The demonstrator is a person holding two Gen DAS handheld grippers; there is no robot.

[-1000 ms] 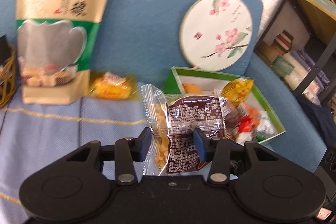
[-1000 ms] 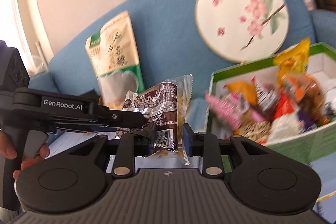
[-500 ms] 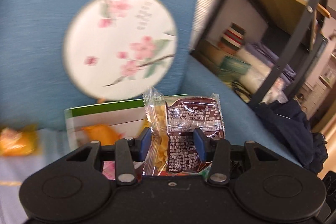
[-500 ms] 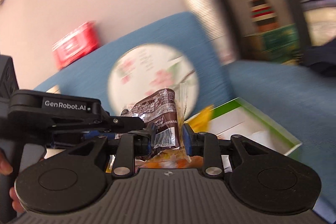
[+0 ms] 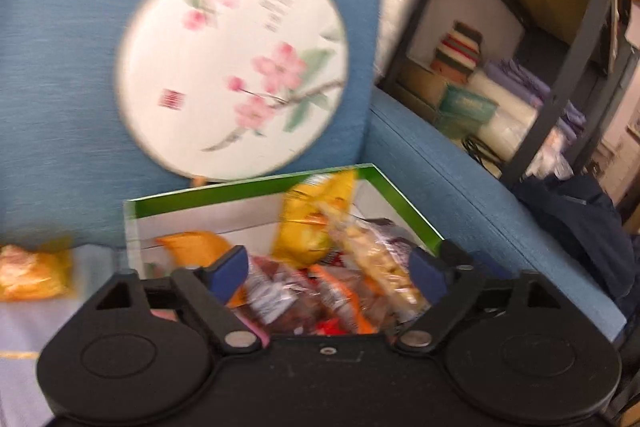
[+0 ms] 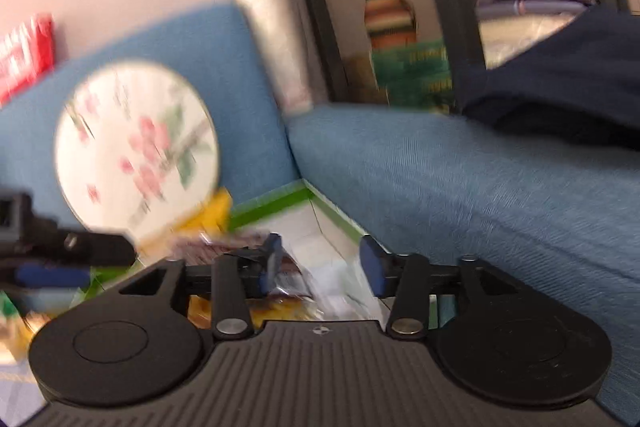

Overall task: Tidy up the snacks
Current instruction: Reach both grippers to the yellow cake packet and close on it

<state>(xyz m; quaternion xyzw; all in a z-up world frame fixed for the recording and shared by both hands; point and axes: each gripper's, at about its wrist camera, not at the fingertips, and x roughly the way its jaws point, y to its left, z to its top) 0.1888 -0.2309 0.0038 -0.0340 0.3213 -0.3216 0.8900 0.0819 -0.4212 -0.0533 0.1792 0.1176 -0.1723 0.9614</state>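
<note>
A green-rimmed white box (image 5: 256,189) on the blue sofa holds several wrapped snacks, among them a yellow packet (image 5: 308,227) and the brown-and-clear snack pack (image 5: 380,255) lying on the pile. My left gripper (image 5: 330,271) is open and empty just above the box. My right gripper (image 6: 322,263) is open over the box's right corner (image 6: 320,199), with the brown pack (image 6: 244,247) below its left finger. An orange snack packet (image 5: 34,273) lies on the seat left of the box.
A round floral fan (image 5: 232,63) leans on the sofa back behind the box. A dark metal shelf (image 5: 560,67) with stored goods stands at the right. A dark garment (image 6: 560,79) lies on the sofa arm. A red packet (image 6: 24,55) sits on the sofa back.
Both grippers carried the brown-and-clear snack pack rightward over the box, then opened; the pack now lies in the box among the other snacks.
</note>
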